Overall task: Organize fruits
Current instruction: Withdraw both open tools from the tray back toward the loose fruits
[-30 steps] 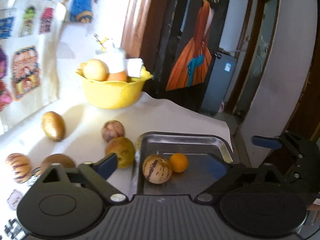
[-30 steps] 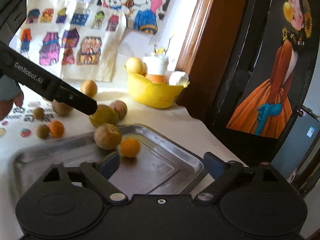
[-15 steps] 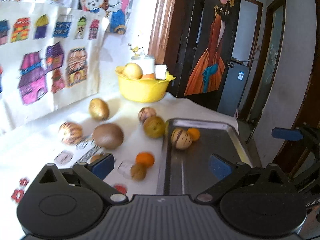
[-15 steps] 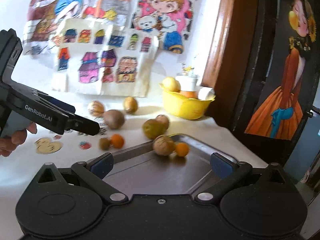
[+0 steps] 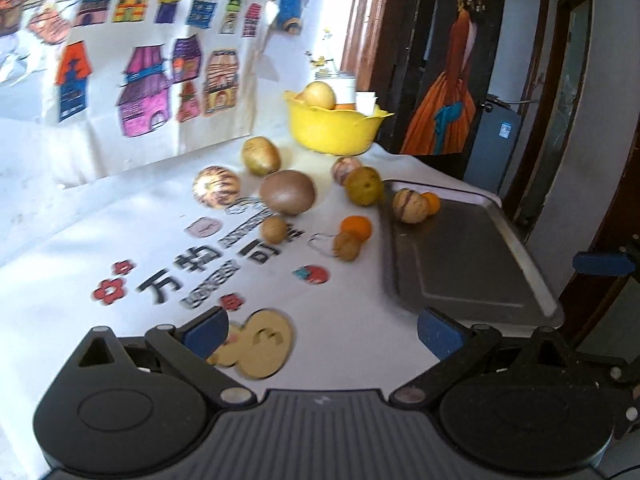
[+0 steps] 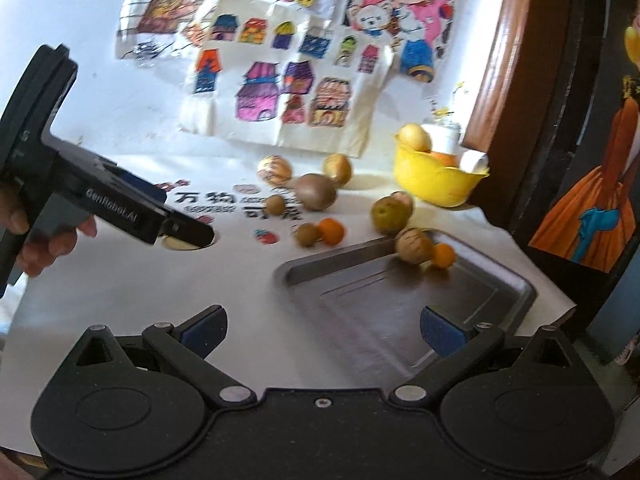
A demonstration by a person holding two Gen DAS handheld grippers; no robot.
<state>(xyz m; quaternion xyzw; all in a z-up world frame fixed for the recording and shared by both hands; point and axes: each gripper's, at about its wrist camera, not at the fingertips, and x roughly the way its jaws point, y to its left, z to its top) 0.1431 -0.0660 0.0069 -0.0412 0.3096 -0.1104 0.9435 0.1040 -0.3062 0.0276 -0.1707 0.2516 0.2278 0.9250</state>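
Both grippers stand back from the fruit, holding nothing. Left gripper (image 5: 322, 334): jaws wide apart, empty, above the near printed part of the tablecloth (image 5: 80, 240). Right gripper (image 6: 322, 330): jaws equally wide, empty, over the near edge of the metal tray (image 6: 516, 308).

Tray contents: one striped melon (image 5: 408, 205) and one small orange (image 5: 431, 203), touching, at the far left corner. Tray otherwise bare.

Loose fruit on the cloth, left of the tray: orange (image 5: 356, 227) touching a small brown fruit (image 5: 346, 246); second small brown fruit (image 5: 274, 229); large brown fruit (image 5: 287, 192); striped melon (image 5: 216, 187); yellowish oval fruit (image 5: 260, 156); green fruit (image 5: 364, 185) just beside the tray's far left corner, with another striped one (image 5: 345, 169) behind it. Yellow bowl (image 5: 336, 132) at far end, already holding fruit.

Key relation: the orange-and-brown pair lies straight ahead of the left jaws, slightly right, and nearest of all the loose fruit. Both are roundish, so no long axis matters. Left gripper judged better placed; right sits over the tray.
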